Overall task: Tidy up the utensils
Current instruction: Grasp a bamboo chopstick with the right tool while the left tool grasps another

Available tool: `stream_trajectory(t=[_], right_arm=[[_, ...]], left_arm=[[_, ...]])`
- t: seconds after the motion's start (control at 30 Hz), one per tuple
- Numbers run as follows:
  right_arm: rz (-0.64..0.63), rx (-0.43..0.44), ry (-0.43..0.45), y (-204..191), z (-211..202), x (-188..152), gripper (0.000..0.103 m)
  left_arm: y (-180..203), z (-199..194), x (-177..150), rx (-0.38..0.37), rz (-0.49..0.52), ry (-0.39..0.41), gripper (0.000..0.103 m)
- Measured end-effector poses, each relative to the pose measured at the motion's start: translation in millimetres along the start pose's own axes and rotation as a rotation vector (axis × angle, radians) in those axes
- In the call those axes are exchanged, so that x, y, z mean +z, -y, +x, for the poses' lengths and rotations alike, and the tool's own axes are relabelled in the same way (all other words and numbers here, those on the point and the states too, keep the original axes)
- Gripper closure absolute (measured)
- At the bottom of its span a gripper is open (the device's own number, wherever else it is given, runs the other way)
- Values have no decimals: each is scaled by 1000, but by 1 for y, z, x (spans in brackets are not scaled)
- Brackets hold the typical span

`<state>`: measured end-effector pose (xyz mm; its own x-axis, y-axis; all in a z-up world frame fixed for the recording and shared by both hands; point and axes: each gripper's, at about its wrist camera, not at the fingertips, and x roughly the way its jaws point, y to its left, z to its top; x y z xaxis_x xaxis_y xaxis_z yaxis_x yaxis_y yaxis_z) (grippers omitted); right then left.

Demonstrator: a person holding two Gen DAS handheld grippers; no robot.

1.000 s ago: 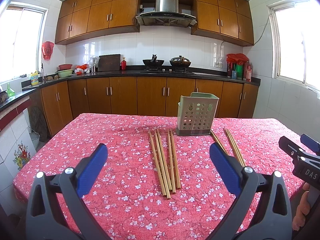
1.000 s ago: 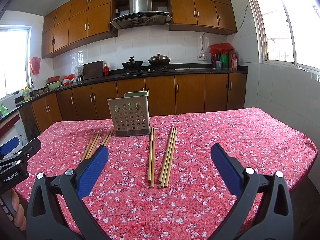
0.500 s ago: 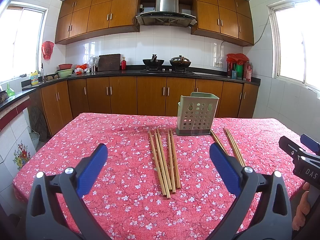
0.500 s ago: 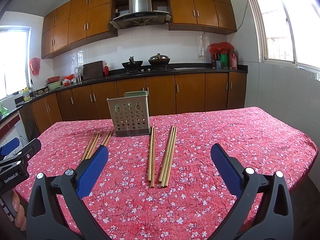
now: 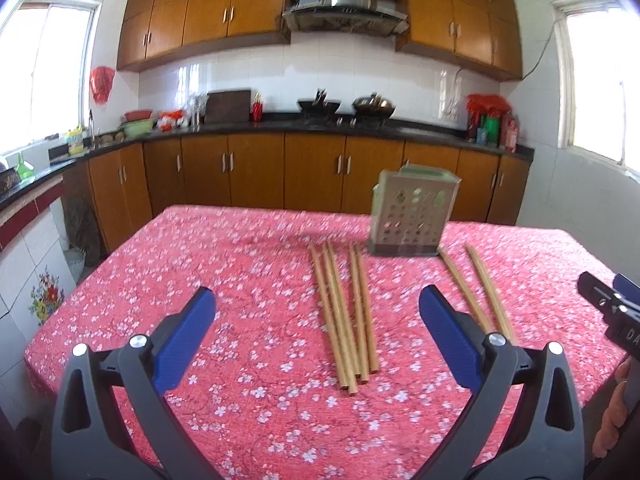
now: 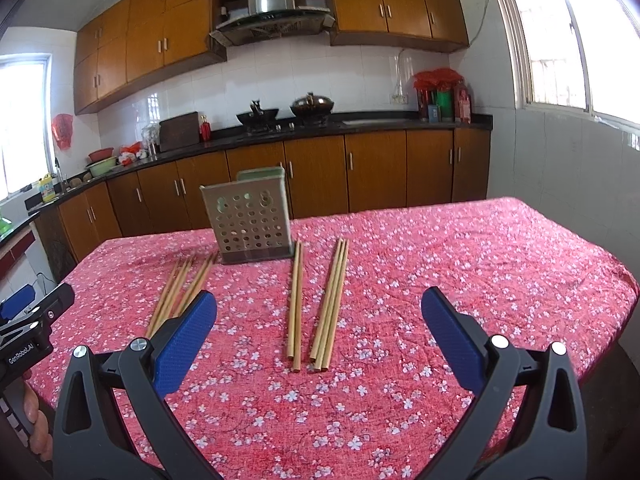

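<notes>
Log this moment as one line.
left tool open | right tool open | wooden chopsticks on floral tablecloth | perforated holder empty-handed approach

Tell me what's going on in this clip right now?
A person holds a two-finger gripper in each hand over a table with a red floral cloth. Both the left gripper and the right gripper are open and empty. Several groups of wooden chopsticks lie flat on the cloth in front of a perforated utensil holder, which stands upright. No chopstick can be seen in it, so the sorting has not started.
</notes>
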<state>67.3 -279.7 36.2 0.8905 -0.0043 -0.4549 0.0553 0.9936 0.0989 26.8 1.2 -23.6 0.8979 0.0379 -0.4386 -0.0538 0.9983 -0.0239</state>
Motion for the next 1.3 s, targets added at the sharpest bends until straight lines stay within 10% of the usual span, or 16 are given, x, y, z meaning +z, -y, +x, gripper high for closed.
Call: stream_trajectory(t=[0.13, 0.3, 0.4, 0.9, 1.3], right_arm=[[16, -72, -128, 13, 42, 6, 2], [58, -42, -309, 28, 102, 5, 54], [96, 3, -402, 30, 130, -1, 65], [12, -53, -463, 23, 163, -11, 93], [22, -45, -457, 30, 169, -9, 93]], left_arm=[[-15, 37, 7, 38, -28, -119, 4], [-28, 79, 8, 59, -31, -216, 6], [-32, 96, 7, 45, -39, -258, 13], [-21, 141, -3, -88, -56, -391, 49], [-8, 156, -15, -78, 6, -464, 72]])
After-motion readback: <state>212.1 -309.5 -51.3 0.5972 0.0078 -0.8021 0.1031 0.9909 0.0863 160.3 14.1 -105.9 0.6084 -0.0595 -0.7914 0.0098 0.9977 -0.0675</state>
